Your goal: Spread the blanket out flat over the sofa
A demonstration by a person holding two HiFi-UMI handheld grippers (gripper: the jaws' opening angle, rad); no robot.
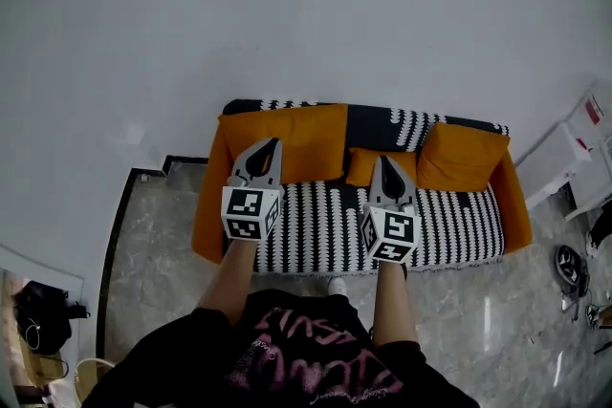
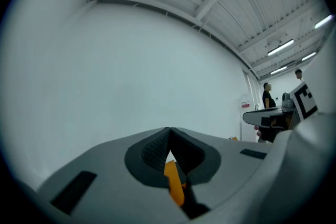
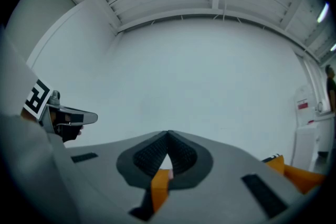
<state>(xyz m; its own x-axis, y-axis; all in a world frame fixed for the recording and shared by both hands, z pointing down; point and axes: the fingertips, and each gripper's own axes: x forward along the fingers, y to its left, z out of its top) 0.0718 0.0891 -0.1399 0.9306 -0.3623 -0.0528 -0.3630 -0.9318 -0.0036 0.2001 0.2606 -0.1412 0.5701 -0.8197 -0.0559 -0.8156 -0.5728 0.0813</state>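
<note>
You are holding the left gripper (image 2: 169, 131) and right gripper (image 3: 168, 135) with jaws pressed together on nothing, both hovering level before the orange sofa (image 1: 208, 215). The striped blanket (image 1: 449, 225) is lying across its seat and back, seemingly flat, beneath orange cushions (image 1: 287, 140). Marble floor (image 1: 158, 272) is gleaming below a bare white wall (image 1: 287, 14).

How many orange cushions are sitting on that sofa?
3. A large cushion leans at the sofa's left end, a small cushion in the middle, another cushion at the right end. The seat is partly blocked; more may be hidden.
</note>
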